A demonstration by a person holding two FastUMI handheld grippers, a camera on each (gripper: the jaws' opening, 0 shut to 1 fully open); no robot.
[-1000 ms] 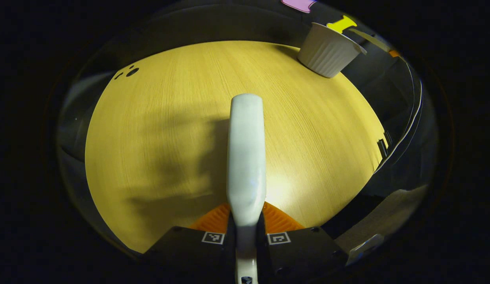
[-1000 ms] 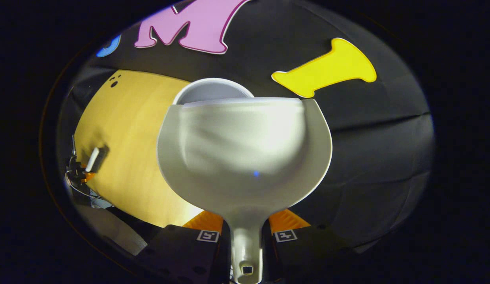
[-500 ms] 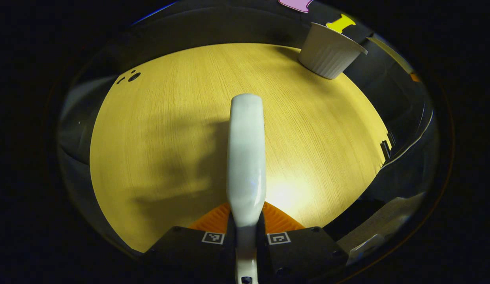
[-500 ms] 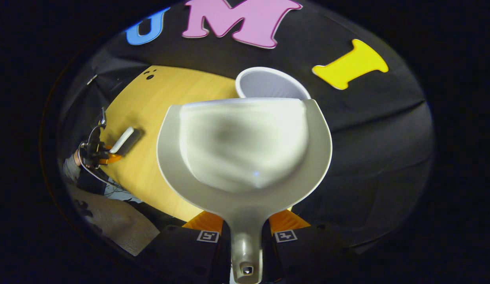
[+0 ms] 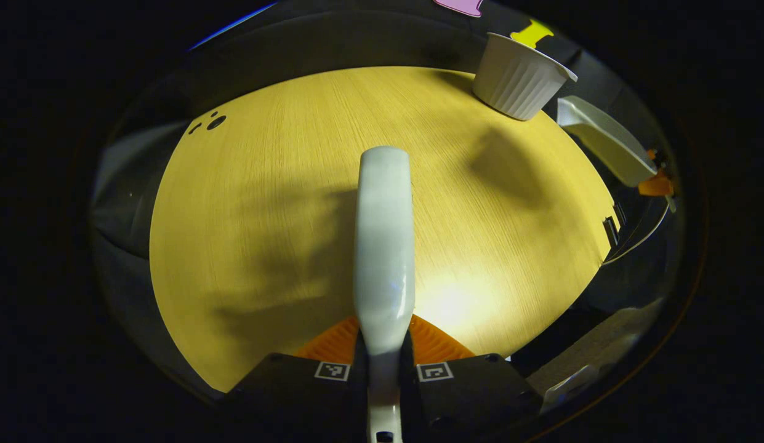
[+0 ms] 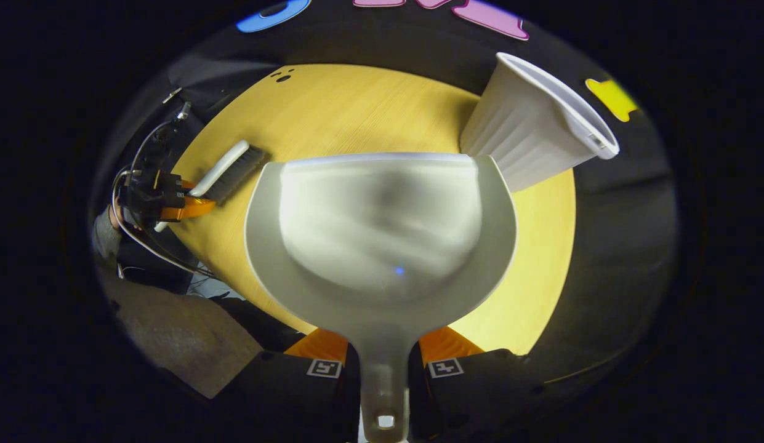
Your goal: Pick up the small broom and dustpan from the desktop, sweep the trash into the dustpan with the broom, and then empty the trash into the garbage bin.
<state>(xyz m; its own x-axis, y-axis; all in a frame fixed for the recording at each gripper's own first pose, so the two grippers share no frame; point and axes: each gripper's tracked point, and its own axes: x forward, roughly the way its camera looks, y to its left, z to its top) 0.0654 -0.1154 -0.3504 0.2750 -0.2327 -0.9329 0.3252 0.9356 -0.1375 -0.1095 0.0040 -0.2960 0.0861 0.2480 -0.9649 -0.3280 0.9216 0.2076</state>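
The left gripper [image 5: 383, 363] pinches the small white broom [image 5: 383, 246], and the right gripper [image 6: 383, 369] pinches the white plastic dustpan [image 6: 382, 246] beside the white ribbed bin [image 6: 529, 135].

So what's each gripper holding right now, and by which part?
The left gripper grips the broom by its handle; the right gripper grips the dustpan by its handle.

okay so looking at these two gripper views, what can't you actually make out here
- Inside of the garbage bin: in the right gripper view its mouth faces away; in the left gripper view its ribbed wall hides it.
- Broom bristles: left gripper view, its own white back covers them.
- Dustpan pan: right gripper view, blurred, so small trash cannot be ruled out.
- Person's hand: right gripper view, mostly hidden behind the left gripper.
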